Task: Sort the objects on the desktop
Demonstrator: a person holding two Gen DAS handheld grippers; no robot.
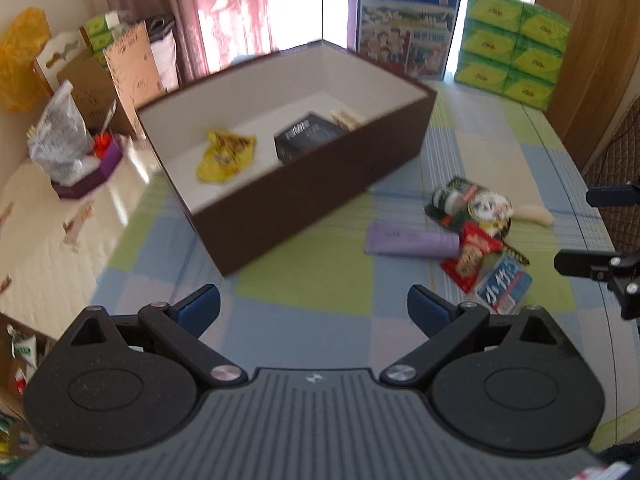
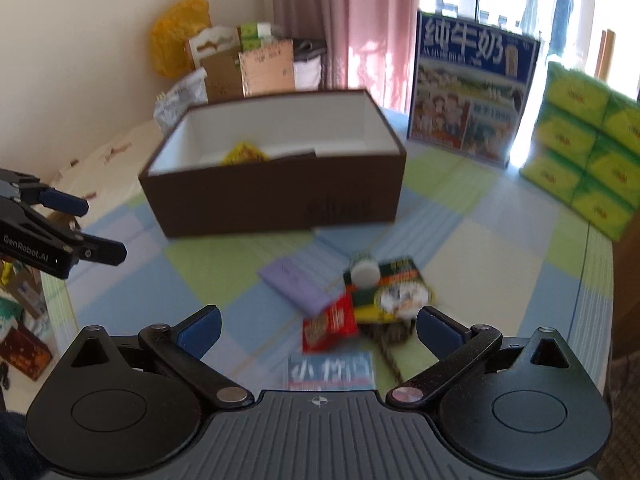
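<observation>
While both tools hang over the checked cloth [image 1: 304, 280], nothing gripped: left gripper [image 1: 314, 306] spread wide and empty; right gripper [image 2: 318, 330] likewise gaping, bare between its pads; brown box [image 1: 304, 196] set open-topped just behind the pile, handy for drops; already inside, a yellow packet [image 1: 224, 154] and a black box [image 1: 306, 138]; left loose beside it, purple pouch [image 2: 296, 286], red packet [image 2: 330, 324], blue card [image 2: 330, 372], white-capped jar [image 2: 364, 270]; probably next, right tool dips toward the red packet.

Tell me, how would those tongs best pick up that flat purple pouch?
Probably from above, across its narrow width near the free left end: the purple pouch lies flat, and its right end is crowded by the red packet.
</observation>
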